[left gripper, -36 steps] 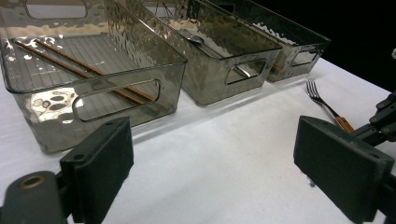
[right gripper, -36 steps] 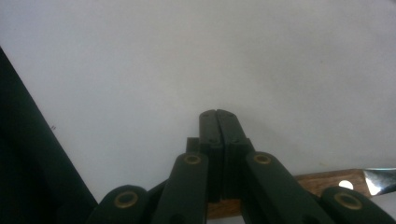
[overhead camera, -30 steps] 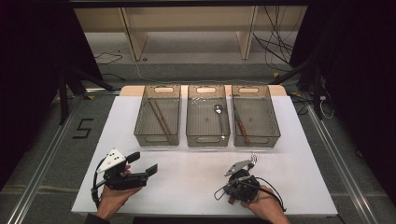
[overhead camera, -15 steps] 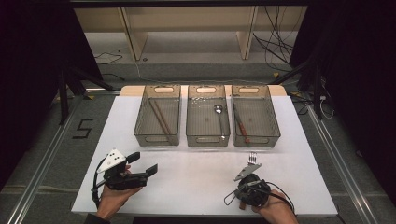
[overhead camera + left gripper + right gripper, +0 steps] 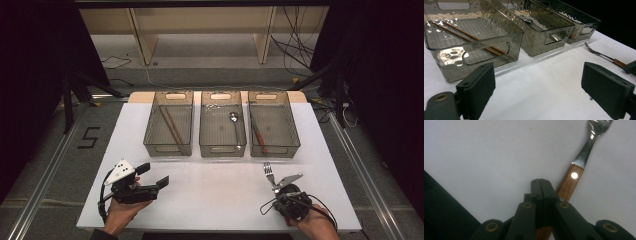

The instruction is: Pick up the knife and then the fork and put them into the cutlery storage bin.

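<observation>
My right gripper [image 5: 541, 182] has its jaws pressed together over the wooden-handled steel fork [image 5: 574, 170], whose tines lie ahead of the tips on the white table [image 5: 215, 190]. Whether it's actually clamped, I can't tell. My left gripper [image 5: 537, 85] stands wide open, holding nothing. Beyond it are three smoky clear plastic bins: brown chopsticks [image 5: 469, 37] in one, a metal spoon [image 5: 233, 118] in the middle, something red-brown and unclear in the third.

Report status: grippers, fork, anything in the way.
Left gripper open, nothing between its jaws. Right gripper shut; fork lies beside it on the table, grip unclear. Three bins ahead, path clear.
</observation>
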Demonstrator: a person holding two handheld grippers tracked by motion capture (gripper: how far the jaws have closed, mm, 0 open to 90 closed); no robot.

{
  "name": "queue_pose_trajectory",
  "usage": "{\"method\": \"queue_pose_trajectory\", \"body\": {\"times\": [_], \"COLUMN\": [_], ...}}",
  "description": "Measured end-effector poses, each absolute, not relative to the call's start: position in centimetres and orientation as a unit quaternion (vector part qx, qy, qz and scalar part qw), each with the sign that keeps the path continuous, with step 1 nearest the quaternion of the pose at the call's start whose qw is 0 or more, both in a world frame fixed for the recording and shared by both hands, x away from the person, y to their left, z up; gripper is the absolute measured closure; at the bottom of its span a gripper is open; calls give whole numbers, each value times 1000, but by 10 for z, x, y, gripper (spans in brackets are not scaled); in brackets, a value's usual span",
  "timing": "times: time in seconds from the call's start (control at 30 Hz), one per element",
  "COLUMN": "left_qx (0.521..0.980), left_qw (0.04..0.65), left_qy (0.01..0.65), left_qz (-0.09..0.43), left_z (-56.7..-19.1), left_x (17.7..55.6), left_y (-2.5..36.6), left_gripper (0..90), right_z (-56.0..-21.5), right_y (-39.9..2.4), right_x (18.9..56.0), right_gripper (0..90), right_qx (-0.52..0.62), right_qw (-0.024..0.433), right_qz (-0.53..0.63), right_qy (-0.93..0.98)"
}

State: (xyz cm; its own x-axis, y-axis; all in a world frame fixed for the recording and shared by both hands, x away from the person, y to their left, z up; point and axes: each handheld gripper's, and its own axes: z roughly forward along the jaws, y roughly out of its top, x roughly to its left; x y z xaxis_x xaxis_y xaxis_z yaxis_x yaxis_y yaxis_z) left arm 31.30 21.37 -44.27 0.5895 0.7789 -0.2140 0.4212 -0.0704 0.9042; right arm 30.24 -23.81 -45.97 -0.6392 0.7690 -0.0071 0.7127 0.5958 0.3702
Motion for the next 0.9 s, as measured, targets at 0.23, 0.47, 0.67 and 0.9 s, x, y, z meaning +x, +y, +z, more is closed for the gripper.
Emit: {"method": "queue_pose_trajectory", "body": {"times": [0.23,0.47,0.67,0.9], "left_qx": [712,711,712,712], "left_qw": [536,536,535,535], "left_qy": [422,423,422,422], "left_qz": [166,167,166,167], "left_z": [-443,-443,-443,-443], "left_x": [313,313,313,313], "left_y": [214,213,214,213], "left_gripper": [115,115,115,115], "right_z": [-458,-456,-449,-426], "right_y": [-252,-258,-258,-260], "right_x": [306,308,308,321], "right_gripper": [900,900,866,507], "right_qx": [437,443,446,463], "right_qw": [94,98,96,92], "right_qz": [162,156,166,170], "right_qy": [880,878,874,865]}}
